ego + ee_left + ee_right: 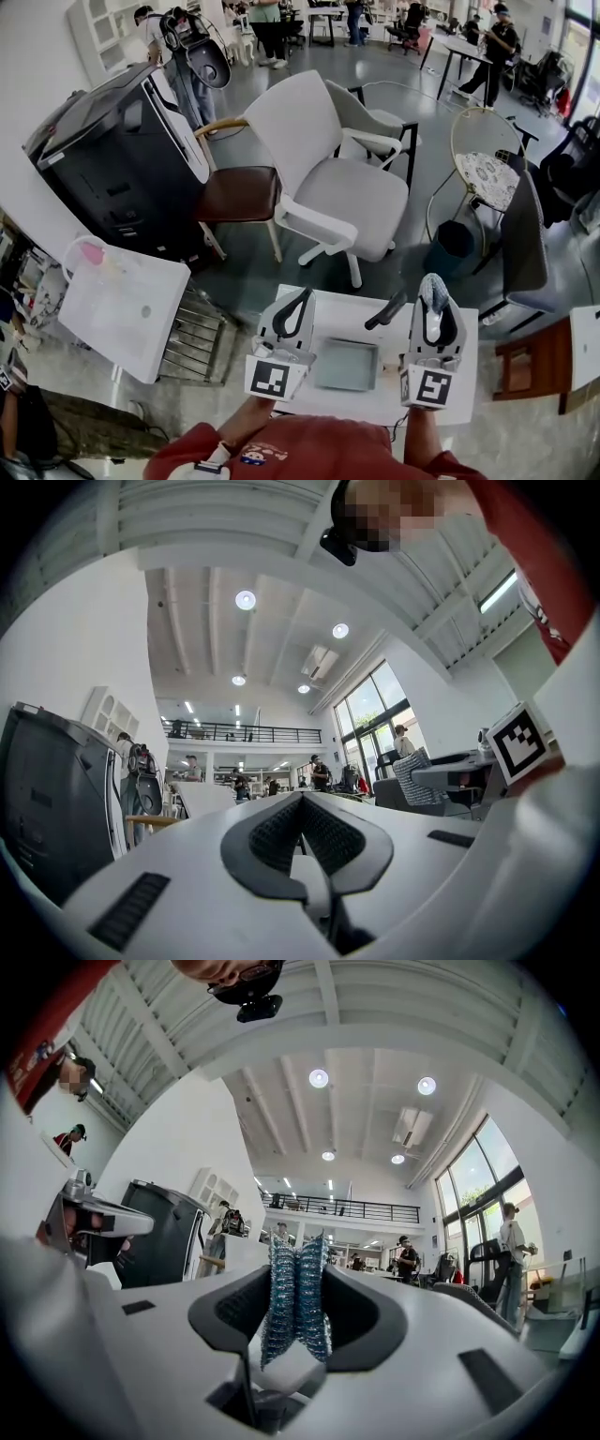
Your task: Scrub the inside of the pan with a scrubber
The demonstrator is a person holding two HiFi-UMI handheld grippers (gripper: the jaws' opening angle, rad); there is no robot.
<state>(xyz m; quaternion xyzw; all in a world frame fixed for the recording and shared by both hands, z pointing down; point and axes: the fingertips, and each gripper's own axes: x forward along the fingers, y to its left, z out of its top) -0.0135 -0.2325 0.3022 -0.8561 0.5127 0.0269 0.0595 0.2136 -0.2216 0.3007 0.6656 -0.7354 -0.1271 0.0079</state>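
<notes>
A square grey pan (347,364) with a dark handle (386,310) lies on the small white table (370,403) in the head view. Both grippers are held above it, pointing away from me and upward. My left gripper (304,294) hangs over the pan's left side; in the left gripper view (302,800) its jaws meet with nothing between them. My right gripper (433,287) is over the pan's right side, shut on a blue-silver mesh scrubber (297,1297) that pokes out past its tips (432,292). The pan is out of sight in both gripper views.
Beyond the table stand a white office chair (328,178), a brown-seated chair (239,192) and a dark bin (453,246). A black cabinet (122,169), a white tub (122,300) and a wire rack (192,333) are at the left. A wooden stool (539,361) is at the right.
</notes>
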